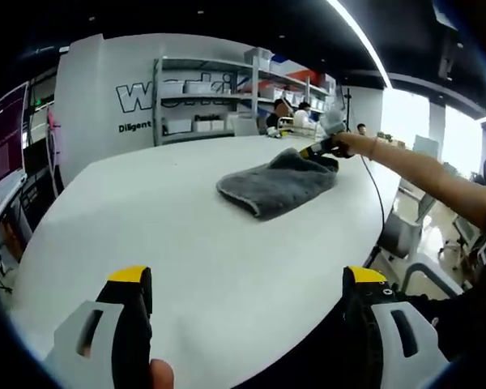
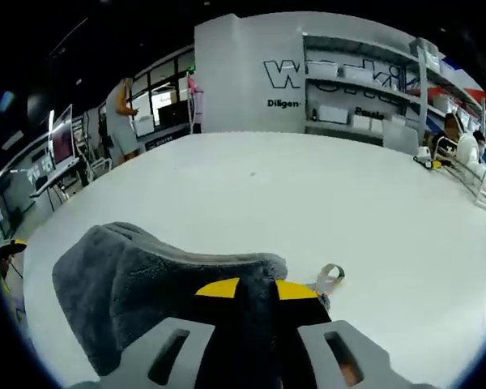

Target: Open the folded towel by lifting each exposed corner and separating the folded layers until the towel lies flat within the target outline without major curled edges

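Open-plan office, broad white desk under ceiling strip lights. Grey towel, folded and rumpled, lying toward the far side of the desk in the left gripper view, one edge lifted. Right claw clenched on that raised edge, reached in from the right at the end of a person's outstretched arm. Same grip seen close in the right gripper view: yellow-tipped jaws of the right claw pressed together on a fold of the towel, small fabric loop tag showing just beside them. Left claw released, jaws spread wide, held over the near edge of the desk, well apart from the towel. Behind, white wall with dark lettering, shelving with boxes, seated people past the desk.
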### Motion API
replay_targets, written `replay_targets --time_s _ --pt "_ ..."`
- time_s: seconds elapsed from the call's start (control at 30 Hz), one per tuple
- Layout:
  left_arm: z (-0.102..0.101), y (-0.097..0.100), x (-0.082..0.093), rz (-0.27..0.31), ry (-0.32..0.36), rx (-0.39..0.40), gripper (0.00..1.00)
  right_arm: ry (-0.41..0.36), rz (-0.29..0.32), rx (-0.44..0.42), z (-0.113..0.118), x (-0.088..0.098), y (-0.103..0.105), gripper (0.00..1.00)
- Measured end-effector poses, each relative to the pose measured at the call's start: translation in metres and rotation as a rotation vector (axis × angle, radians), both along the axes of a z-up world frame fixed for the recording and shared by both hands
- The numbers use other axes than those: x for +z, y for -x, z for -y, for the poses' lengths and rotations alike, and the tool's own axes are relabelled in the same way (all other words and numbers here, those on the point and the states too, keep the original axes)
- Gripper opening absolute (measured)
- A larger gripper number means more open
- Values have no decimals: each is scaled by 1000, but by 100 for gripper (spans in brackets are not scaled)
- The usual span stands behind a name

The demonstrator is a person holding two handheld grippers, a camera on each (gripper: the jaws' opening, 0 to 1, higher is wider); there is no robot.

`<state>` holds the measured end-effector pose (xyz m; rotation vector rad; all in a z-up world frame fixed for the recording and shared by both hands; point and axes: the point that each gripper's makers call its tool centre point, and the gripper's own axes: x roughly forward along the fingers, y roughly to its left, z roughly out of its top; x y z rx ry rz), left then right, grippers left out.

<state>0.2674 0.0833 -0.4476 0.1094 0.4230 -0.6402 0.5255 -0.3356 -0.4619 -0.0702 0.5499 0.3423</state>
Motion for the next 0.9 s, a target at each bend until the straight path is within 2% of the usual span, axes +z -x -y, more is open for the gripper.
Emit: replay_targets --time_s 0.13,0.27,0.37,0.43,0.7,0.9 --pt "0 -1 0 0 -1 4 96 -5 26 10 0 4 0 2" --pt "1 -3 0 -3 1 3 96 9 78 32 -4 11 2 2" --pt "2 -3 0 -4 0 1 96 40 114 57 -4 20 7 2" --pt "4 -2 -1 -8 1 -5 96 49 155 82 -5 34 6 2" --pt "9 -1 -6 -23 -3 -15 96 41 294 202 -27 75 54 2" --pt "9 -2 -7 -26 0 -12 96 51 364 275 -35 93 93 1"
